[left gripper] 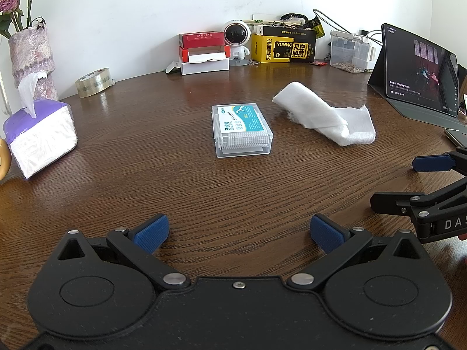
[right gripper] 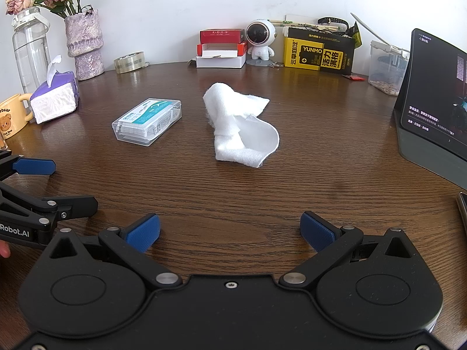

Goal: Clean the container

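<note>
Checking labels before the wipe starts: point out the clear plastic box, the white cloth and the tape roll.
clear plastic box (left gripper: 242,128), left wrist view, on its labelled lid.
white cloth (right gripper: 239,125), right wrist view, on its folded middle.
tape roll (left gripper: 94,82), left wrist view, on its outer side.

container (left gripper: 241,129) left of cloth (left gripper: 325,118), on table (left gripper: 233,192)

Your left tool (left gripper: 239,232) is wide open, blue pads (left gripper: 151,233) spread, nothing between them, pitched down over the tabletop (left gripper: 233,189). Your right tool (right gripper: 230,230) matches: fully open, empty, same downward tilt. Both sit side by side, each visible at the edge of the other's view. A fingertip (right gripper: 4,252) shows behind the left tool.
</note>
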